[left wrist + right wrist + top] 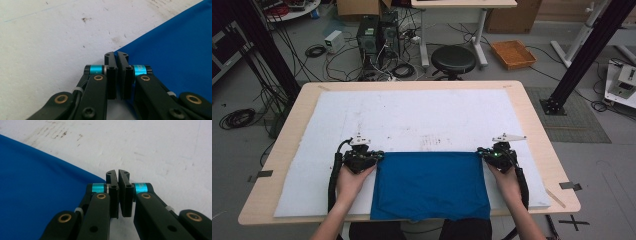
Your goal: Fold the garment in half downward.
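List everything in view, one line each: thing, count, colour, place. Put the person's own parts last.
Cloth: one, blue, folded flat at the near middle of the pad, near edge hanging over the table's front.
Pad: one, white and stained, covering most of the table top.
Table: one, light wood, centre of the high view.
Stool: one, black, round, beyond the table's far edge.
Tray: one, orange, on the floor at far right.
Computer towers: two, black, on the floor at far left amid cables.
Left claw: one, black, shut at the cloth's far left corner.
Right claw: one, black, shut at the far right corner.
Hands: two, holding the claws.
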A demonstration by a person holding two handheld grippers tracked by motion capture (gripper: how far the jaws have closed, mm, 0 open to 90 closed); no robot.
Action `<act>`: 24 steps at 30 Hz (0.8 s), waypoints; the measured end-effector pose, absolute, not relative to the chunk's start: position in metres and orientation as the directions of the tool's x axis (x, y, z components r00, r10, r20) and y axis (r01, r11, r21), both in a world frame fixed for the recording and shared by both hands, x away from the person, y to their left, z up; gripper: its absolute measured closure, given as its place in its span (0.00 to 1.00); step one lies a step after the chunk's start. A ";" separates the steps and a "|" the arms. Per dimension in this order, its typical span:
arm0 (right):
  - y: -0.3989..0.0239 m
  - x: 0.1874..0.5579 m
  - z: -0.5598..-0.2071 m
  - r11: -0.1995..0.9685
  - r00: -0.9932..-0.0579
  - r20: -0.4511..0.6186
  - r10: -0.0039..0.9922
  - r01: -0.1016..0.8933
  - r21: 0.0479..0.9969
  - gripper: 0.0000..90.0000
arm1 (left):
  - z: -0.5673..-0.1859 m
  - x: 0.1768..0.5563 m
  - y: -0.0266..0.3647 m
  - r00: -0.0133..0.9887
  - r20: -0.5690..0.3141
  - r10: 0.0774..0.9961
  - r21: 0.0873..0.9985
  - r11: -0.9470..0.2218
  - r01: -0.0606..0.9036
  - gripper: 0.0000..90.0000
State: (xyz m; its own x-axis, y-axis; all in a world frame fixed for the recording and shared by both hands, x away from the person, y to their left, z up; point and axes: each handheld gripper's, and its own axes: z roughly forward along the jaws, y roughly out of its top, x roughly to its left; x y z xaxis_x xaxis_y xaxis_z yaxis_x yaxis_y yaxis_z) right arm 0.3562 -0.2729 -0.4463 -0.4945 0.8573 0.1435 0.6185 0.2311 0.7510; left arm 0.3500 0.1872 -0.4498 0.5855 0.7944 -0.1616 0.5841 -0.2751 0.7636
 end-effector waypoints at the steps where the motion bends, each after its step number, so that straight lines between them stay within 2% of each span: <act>1: -0.273 0.359 -0.445 0.233 -0.500 0.143 0.854 0.614 0.754 0.98 | -0.450 0.352 0.187 0.586 -0.157 0.795 0.766 -0.276 0.581 0.96; 7: -0.268 0.386 -0.439 0.293 -0.517 0.076 0.853 0.593 0.750 0.98 | -0.452 0.374 0.191 0.569 -0.165 0.806 0.776 -0.250 0.579 0.96; 12: -0.268 0.405 -0.433 0.287 -0.516 0.071 0.854 0.581 0.761 0.98 | -0.448 0.391 0.192 0.555 -0.169 0.815 0.779 -0.234 0.581 0.96; 20: -0.268 0.427 -0.432 0.288 -0.520 0.058 0.852 0.559 0.777 0.98 | -0.443 0.407 0.188 0.549 -0.129 0.826 0.777 -0.260 0.574 0.96; 23: -0.267 0.425 -0.433 0.294 -0.520 0.046 0.853 0.550 0.782 0.94 | -0.443 0.407 0.188 0.545 -0.130 0.828 0.781 -0.253 0.570 0.94; 24: -0.267 0.424 -0.432 0.293 -0.518 0.041 0.854 0.545 0.786 0.90 | -0.442 0.406 0.189 0.539 -0.130 0.832 0.783 -0.247 0.571 0.90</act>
State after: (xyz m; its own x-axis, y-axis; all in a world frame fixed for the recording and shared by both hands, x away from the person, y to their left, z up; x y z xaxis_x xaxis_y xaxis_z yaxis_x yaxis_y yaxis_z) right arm 0.4237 -0.2671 -0.4321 -0.5182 0.8543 0.0409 0.5449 0.2929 0.7857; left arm 0.4063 0.1892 -0.4416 0.5388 0.8324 -0.1299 0.5705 -0.2471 0.7832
